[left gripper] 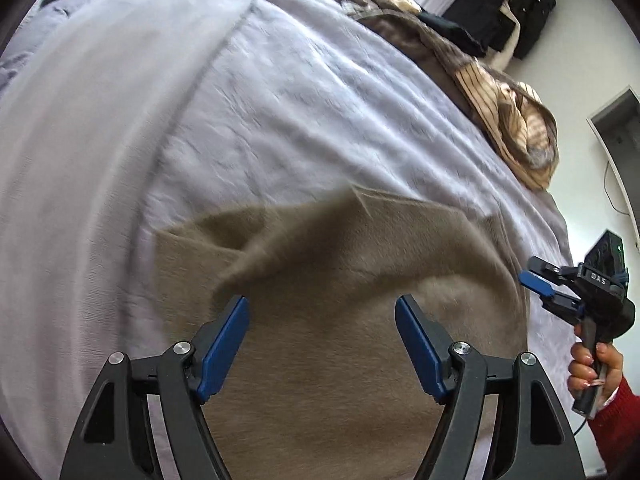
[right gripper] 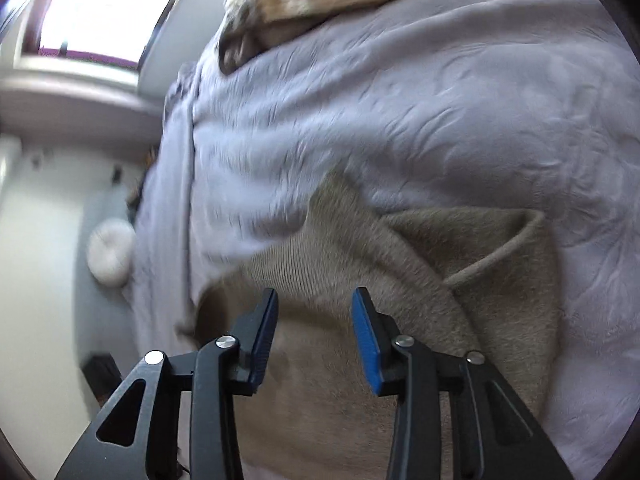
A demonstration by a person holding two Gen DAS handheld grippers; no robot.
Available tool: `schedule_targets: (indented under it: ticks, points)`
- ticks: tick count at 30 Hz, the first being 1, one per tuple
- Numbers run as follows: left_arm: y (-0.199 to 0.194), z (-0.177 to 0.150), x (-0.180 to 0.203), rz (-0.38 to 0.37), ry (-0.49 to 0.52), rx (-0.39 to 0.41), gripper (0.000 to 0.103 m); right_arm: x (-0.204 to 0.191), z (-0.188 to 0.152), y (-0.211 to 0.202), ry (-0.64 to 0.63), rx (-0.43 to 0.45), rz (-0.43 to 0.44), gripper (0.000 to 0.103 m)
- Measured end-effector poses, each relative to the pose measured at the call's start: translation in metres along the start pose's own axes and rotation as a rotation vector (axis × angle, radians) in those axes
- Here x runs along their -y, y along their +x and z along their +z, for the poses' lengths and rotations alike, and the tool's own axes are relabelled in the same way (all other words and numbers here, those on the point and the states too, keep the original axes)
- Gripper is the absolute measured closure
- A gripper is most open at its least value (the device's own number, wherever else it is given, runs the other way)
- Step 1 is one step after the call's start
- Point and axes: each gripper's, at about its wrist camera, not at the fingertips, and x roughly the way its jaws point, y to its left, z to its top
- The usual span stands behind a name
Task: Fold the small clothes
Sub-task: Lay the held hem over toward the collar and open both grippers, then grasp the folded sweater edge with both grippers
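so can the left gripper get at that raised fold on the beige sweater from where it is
Probably yes. The left gripper is open, nothing between its fingers, and the raised fold of the beige sweater lies just ahead on the lilac bedcover, with nothing in the way.

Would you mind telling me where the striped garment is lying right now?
In the left wrist view the striped garment lies at the upper right, on the far edge of the lilac bedspread, beyond the beige sweater.

The left gripper (left gripper: 322, 314) and the right gripper (right gripper: 315, 306) have black arms, blue pads and round silver screws. The right one carries white letters. The person's hand (left gripper: 596, 368) has a red sleeve (left gripper: 620, 416).
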Motion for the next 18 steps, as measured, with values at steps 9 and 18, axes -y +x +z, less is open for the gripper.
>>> schedule_targets:
  ticks: [9,18]
  points:
    - [0.045,0.018,-0.029,0.107,-0.065,-0.007,0.027,0.008,0.013,0.022,-0.044,0.043,-0.183,0.065]
    - [-0.007,-0.013,-0.052,0.124,-0.009,-0.081,0.027,0.033,-0.005,-0.033,-0.036,0.016,-0.199,0.059]
